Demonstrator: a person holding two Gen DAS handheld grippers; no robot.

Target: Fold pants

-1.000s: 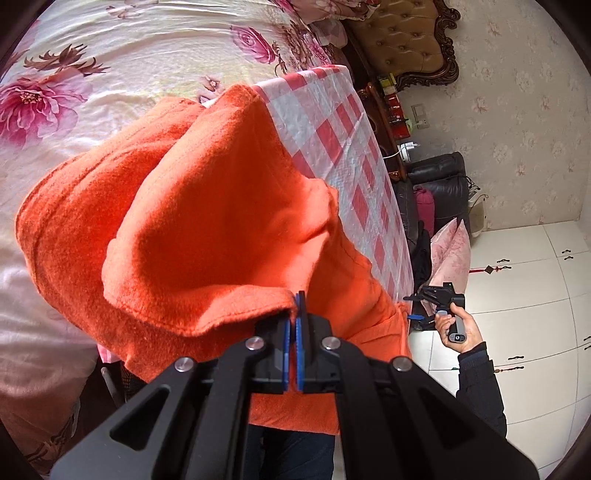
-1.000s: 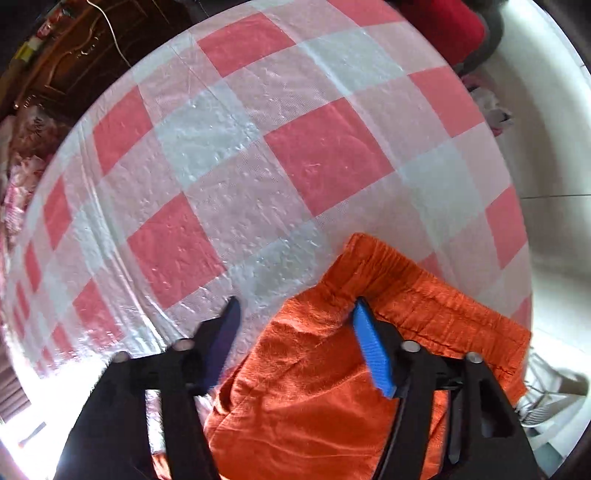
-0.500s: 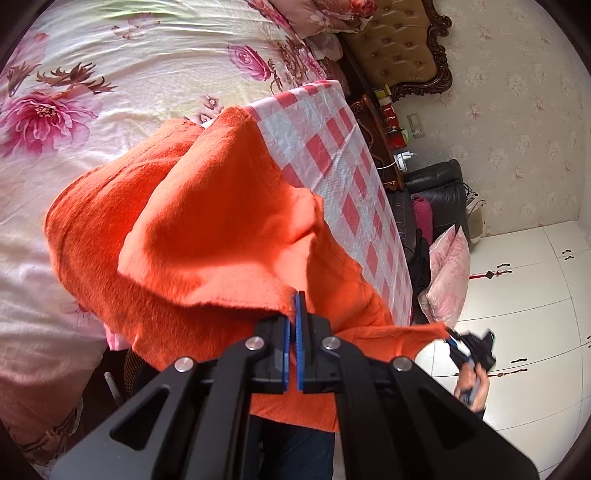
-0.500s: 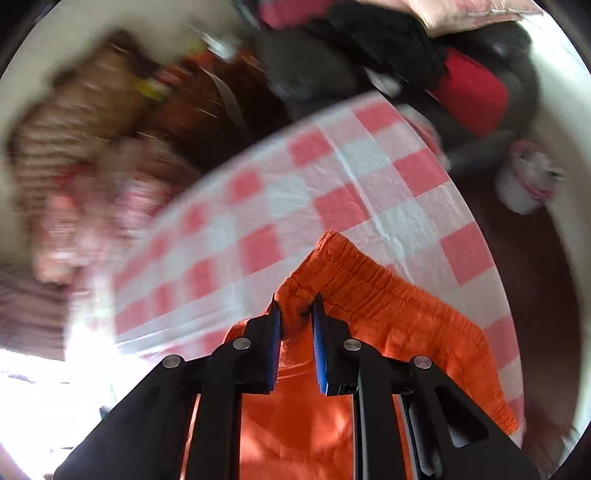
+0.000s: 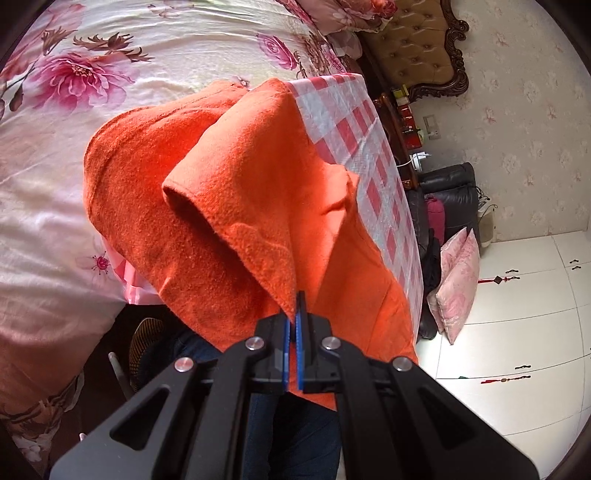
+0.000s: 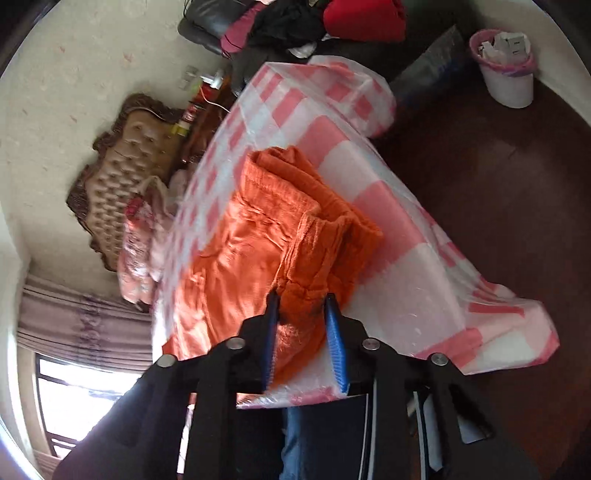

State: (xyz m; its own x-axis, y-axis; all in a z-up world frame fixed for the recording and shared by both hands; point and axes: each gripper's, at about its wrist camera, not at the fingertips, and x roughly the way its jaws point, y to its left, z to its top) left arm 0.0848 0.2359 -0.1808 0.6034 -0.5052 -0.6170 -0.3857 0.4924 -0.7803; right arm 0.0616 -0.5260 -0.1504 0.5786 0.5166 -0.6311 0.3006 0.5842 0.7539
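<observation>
Orange fleece pants (image 5: 229, 177) lie on a table with a red-and-white checked cloth (image 5: 365, 147). My left gripper (image 5: 294, 310) is shut on a corner of the pants' leg end and holds it lifted off the table's near edge. In the right wrist view the pants (image 6: 251, 254) lie bunched on the checked cloth (image 6: 399, 229), waistband toward the far end. My right gripper (image 6: 301, 314) stands part open, its blue pads on either side of a raised fold of the waistband, not pinching it.
A flowered bed (image 5: 110, 74) runs along the table's left side, with a padded headboard (image 5: 413, 48) behind. A dark chair with clothes (image 6: 295, 22) and a pink-lined bin (image 6: 506, 74) stand past the table's far end. White cupboards (image 5: 535, 295) are at the right.
My right gripper opened from its hold on the waistband and pulled back. My left gripper kept its grip and lifted the leg end; the fold now hangs more steeply.
</observation>
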